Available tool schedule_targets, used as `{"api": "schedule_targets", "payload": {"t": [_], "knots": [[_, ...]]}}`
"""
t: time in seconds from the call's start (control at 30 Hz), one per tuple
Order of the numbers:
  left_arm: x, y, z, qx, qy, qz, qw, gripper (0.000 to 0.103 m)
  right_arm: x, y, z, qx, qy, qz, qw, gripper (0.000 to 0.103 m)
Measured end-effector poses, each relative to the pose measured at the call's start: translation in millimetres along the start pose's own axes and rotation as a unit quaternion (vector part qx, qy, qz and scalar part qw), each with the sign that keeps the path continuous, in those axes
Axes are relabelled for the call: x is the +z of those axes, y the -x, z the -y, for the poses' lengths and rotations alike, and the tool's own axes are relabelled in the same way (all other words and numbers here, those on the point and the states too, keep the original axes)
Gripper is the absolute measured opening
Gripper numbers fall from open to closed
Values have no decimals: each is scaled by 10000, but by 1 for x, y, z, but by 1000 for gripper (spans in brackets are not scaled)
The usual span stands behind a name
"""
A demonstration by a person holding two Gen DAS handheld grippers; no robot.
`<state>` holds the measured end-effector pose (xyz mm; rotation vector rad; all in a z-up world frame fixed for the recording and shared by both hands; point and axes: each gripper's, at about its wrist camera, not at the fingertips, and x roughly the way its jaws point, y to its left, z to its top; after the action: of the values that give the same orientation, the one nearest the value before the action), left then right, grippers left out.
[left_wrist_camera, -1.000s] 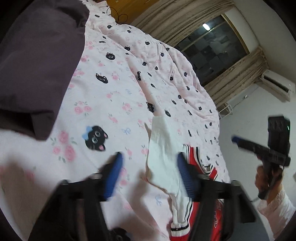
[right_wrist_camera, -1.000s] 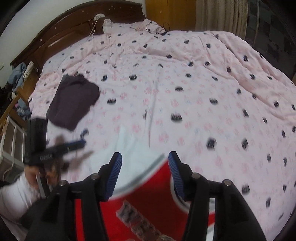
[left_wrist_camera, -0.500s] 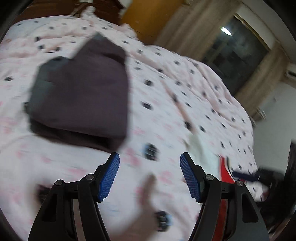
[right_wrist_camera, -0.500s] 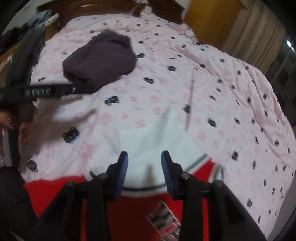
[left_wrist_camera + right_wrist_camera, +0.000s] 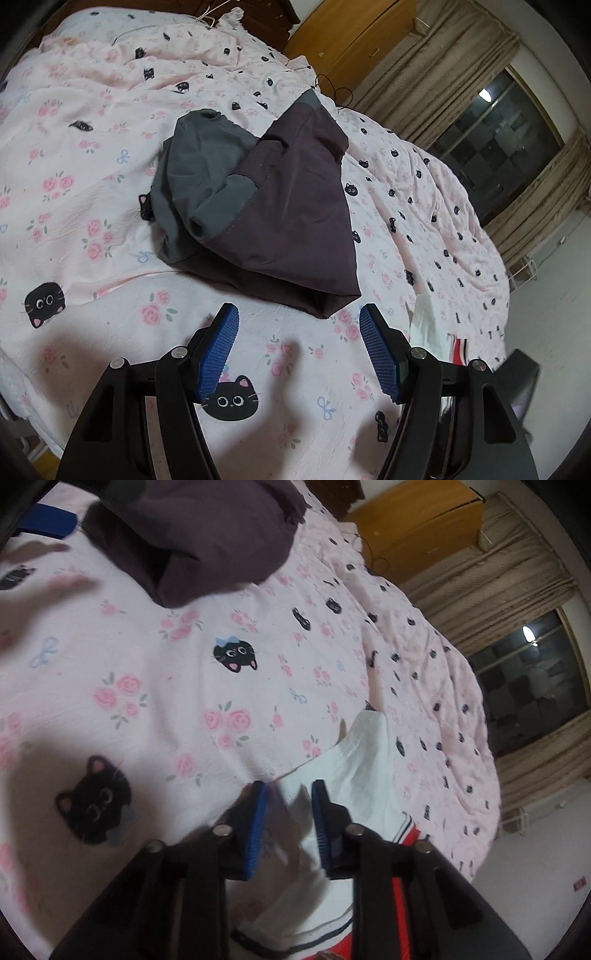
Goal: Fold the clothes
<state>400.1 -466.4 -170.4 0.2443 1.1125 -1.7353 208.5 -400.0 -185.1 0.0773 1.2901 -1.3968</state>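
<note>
A red and white jersey lies on the pink bedspread; its white sleeve (image 5: 354,768) reaches up from the lower middle of the right wrist view, and a small part shows at the right of the left wrist view (image 5: 428,325). My right gripper (image 5: 290,801) is partly closed, with the sleeve's edge between its blue pads; no grip shows. My left gripper (image 5: 299,328) is open and empty above the bedspread, just in front of a dark purple and grey folded garment (image 5: 280,206). That garment also shows at the top of the right wrist view (image 5: 207,535).
The pink bedspread (image 5: 92,184) with black cats and roses covers the whole bed. A wooden headboard and cabinet (image 5: 340,37) stand behind it. Curtains and a dark window (image 5: 498,122) are at the right.
My left gripper swung from the jersey sleeve toward the dark folded garment. My right gripper dropped low to the white sleeve and its jaws narrowed around the sleeve's edge.
</note>
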Motion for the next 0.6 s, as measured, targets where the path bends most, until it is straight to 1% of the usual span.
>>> {"api": "schedule_targets", "payload": {"t": [0.03, 0.3, 0.37, 0.4, 0.5, 0.6], "knots": [[0, 1, -1, -27, 31, -5, 10000, 63, 1, 0, -1, -70, -40, -25, 10000, 8], [1, 6, 0, -129, 101, 19, 9999, 63, 11, 3, -9, -619, -357, -211, 9972, 5], [1, 7, 1, -153, 130, 33, 9998, 63, 14, 13, -6, -623, -405, -126, 9972, 5], [1, 7, 2, -157, 133, 34, 9998, 63, 15, 18, -4, -580, -440, -78, 9973, 5], [0, 7, 4, -179, 147, 18, 9997, 63, 19, 23, -4, -256, -514, -10, 9983, 4], [-1, 7, 7, -171, 144, 2, 9998, 63, 22, 18, -20, 183, -326, 55, 9993, 3]]}}
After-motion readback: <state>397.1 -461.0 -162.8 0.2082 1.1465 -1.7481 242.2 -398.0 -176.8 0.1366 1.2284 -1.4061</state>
